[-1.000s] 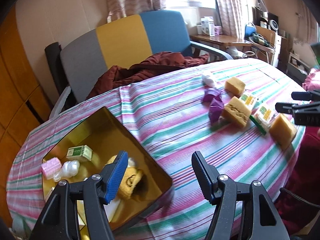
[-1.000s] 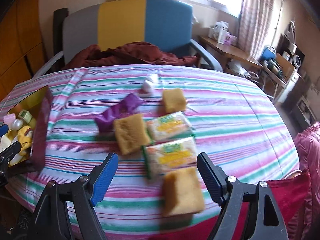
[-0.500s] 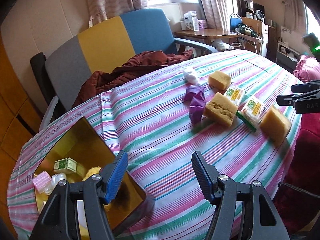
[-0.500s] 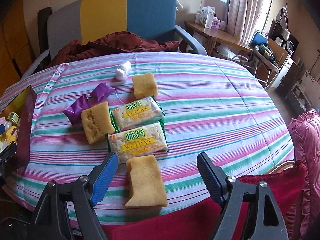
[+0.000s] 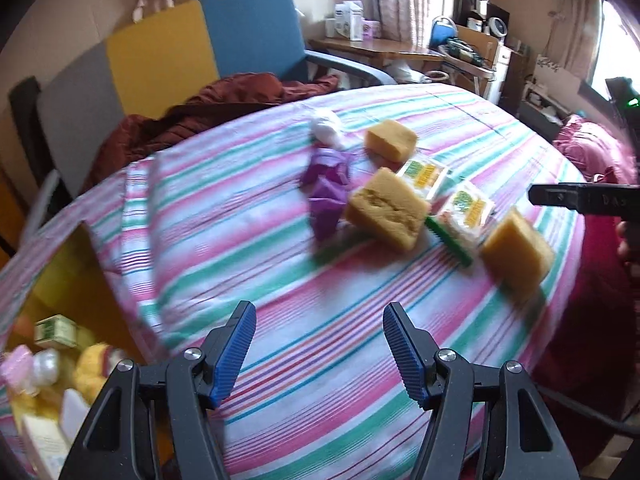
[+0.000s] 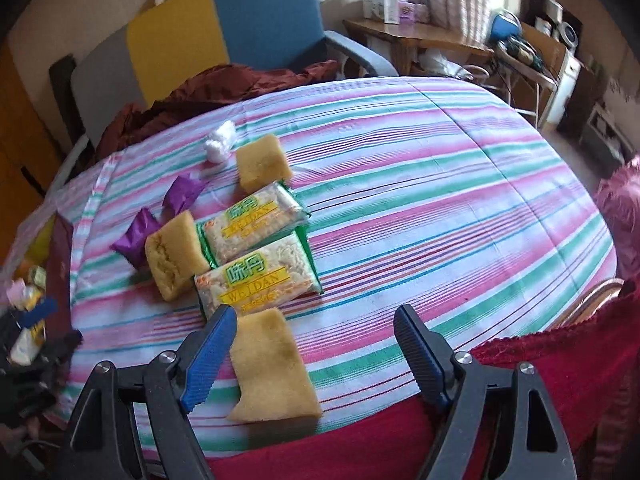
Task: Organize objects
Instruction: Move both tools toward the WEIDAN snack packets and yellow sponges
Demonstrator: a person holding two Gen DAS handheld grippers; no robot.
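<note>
Three yellow sponge cakes lie on the striped tablecloth: a near one (image 6: 272,364), a middle one (image 6: 174,254) and a far one (image 6: 262,162). Between them lie two green noodle packets (image 6: 256,280) (image 6: 252,222), purple wrappers (image 6: 138,234) and a white wad (image 6: 220,142). My right gripper (image 6: 316,356) is open and empty, just above the near cake. My left gripper (image 5: 318,354) is open and empty over bare cloth, short of the middle cake (image 5: 386,208). A gold box (image 5: 60,320) with small items sits at its lower left.
A grey, yellow and blue chair (image 6: 224,40) with a maroon coat (image 6: 224,88) stands behind the table. A red cloth (image 6: 360,444) hangs at the near table edge. A cluttered wooden side table (image 6: 420,36) stands at the back right.
My left gripper has swung right, away from the gold box and toward the cakes. My right gripper has moved down and closer to the near cake.
</note>
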